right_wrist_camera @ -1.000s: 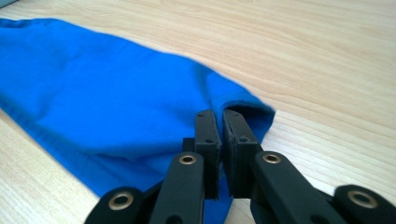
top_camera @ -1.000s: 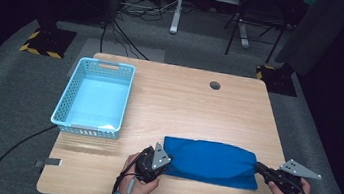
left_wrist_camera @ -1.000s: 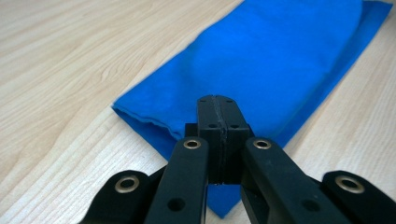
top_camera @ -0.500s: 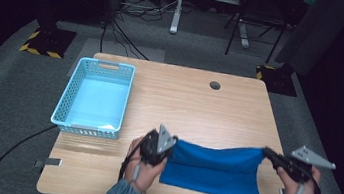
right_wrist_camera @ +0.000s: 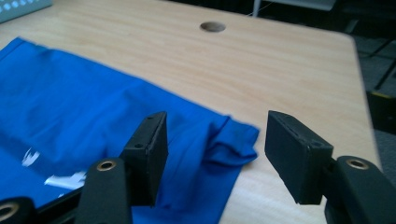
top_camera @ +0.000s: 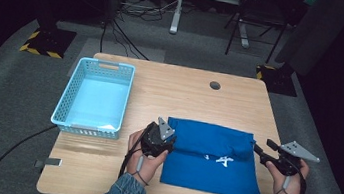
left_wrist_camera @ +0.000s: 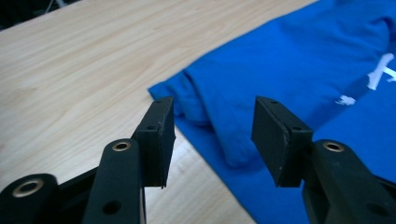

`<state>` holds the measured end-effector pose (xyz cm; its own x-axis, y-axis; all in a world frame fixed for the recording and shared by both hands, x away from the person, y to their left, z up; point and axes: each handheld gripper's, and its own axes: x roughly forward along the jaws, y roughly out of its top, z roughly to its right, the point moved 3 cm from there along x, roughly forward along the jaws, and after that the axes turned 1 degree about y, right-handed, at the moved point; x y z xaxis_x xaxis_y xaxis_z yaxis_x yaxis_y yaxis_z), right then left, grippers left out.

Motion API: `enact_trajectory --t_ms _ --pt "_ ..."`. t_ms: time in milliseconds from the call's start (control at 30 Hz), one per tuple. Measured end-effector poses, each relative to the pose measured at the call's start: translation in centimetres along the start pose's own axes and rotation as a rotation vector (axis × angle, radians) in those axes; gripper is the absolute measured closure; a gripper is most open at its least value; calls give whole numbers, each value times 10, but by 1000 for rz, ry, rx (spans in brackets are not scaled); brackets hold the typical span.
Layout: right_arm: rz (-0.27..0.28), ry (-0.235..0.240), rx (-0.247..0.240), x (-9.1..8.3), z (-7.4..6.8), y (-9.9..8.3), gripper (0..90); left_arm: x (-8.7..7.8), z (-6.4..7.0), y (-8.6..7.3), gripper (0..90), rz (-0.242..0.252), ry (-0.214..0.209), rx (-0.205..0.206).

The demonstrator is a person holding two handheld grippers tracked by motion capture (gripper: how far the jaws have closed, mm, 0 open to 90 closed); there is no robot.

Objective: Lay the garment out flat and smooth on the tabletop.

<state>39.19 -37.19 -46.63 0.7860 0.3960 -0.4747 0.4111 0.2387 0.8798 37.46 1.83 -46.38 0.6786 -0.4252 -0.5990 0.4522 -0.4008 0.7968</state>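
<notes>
A blue cloth (top_camera: 210,157) with a small white print lies flat on the near right part of the wooden table (top_camera: 170,92), its far edge folded over. My left gripper (top_camera: 170,142) is at the cloth's left edge. It is open, and in the left gripper view (left_wrist_camera: 212,123) the cloth's folded corner (left_wrist_camera: 219,116) lies just beyond the jaws. My right gripper (top_camera: 257,149) is at the cloth's right edge, also open (right_wrist_camera: 217,128). The bunched right corner (right_wrist_camera: 233,140) lies on the table between and beyond its jaws.
A light blue plastic basket (top_camera: 85,128) stands at the table's left side, with nothing visible in it. A round cable hole (top_camera: 215,85) is near the far edge. Bare wood stretches beyond the cloth. The table's right edge (top_camera: 269,125) is close to my right gripper.
Half a second ago both grippers held the cloth lifted and stretched between them. Now it lies spread on the table, and both grippers have opened and let go.
</notes>
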Motion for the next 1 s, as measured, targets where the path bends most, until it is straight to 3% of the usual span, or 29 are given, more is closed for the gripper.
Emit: enact_trajectory --t_ms 100,233,367,400,467,533,567,600,800,1000 --pt "-42 30 -6 3 -4 -9 400 9 3 -9 449 -58 -28 10" --pt "-97 63 -6 10 -4 -20 398 21 7 -17 432 -79 -61 -2" --pt "-158 126 -19 22 -8 -28 424 38 11 -20 431 -122 -81 15" --pt "-181 143 -29 25 -10 -29 473 43 12 -20 454 -130 -83 22" --pt "-209 165 -48 30 -12 -32 653 51 14 -22 567 -151 -82 38" --pt "-208 153 -61 29 -14 -32 806 55 16 -23 733 -150 -125 11" --pt "-202 154 -59 28 -14 -31 857 54 17 -22 823 -157 -127 7" --pt "-197 151 -60 25 -15 -30 880 52 18 -22 847 -160 -121 15" --pt "-181 152 -79 2 -17 -29 888 22 28 -23 858 -121 -125 50" --pt "-189 194 -65 -31 -24 -40 887 -18 40 -32 856 -77 -155 74"
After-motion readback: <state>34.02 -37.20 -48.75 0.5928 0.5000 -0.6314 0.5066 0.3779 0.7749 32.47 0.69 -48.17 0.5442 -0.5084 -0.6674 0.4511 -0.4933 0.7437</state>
